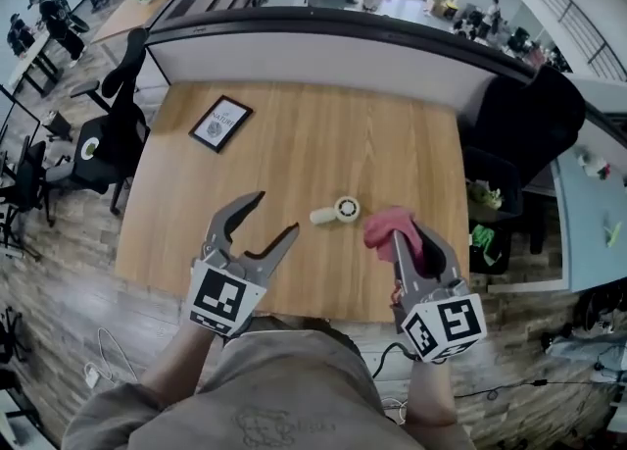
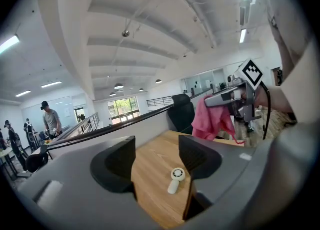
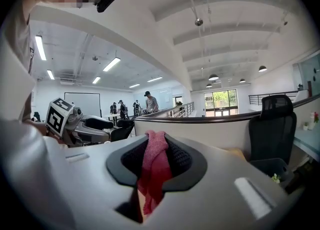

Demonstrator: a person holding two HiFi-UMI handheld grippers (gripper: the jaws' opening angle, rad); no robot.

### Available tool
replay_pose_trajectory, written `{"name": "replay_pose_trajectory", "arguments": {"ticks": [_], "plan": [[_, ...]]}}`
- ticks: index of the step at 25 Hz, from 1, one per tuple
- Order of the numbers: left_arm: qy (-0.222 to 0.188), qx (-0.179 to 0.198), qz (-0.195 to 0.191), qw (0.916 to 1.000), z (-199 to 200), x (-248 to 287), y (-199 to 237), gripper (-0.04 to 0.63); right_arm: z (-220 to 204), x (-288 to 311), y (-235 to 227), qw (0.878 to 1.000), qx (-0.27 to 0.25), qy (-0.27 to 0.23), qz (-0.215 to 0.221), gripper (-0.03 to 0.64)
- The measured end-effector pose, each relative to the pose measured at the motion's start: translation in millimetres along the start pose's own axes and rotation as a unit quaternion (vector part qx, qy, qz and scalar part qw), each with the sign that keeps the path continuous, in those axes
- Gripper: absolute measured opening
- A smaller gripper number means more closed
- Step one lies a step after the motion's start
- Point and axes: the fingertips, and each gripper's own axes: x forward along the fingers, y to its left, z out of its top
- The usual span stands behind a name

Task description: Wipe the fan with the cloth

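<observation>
Pinched limp pink fabric cloth [image 1: 384, 226] in right gripper's [image 1: 413, 242] fingers; left gripper's [image 1: 276, 213] fingers apart; judged small white plastic fan [image 1: 345, 209], nine o'clock of cloth, light, skittish; best pinned by handle [image 1: 321, 215].

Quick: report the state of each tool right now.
Left tool: open, holding nothing.
Right tool: closed on the pink cloth.
</observation>
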Motion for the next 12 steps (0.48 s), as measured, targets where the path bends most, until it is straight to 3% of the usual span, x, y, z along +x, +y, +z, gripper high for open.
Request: {"name": "replay_pose_trajectory", "arguments": {"ticks": [6, 12], "plan": [[0.014, -0.012, 0.034, 0.9993, 1, 14, 2, 0.272, 0, 22, -26, 0.999, 0.001, 0.005, 0.036, 0.069], [0.023, -0.014, 0.038, 0.9989, -6, 20, 1, 0.272, -9, 32, -33, 0.999, 0.008, 0.015, 0.046, 0.069]]}}
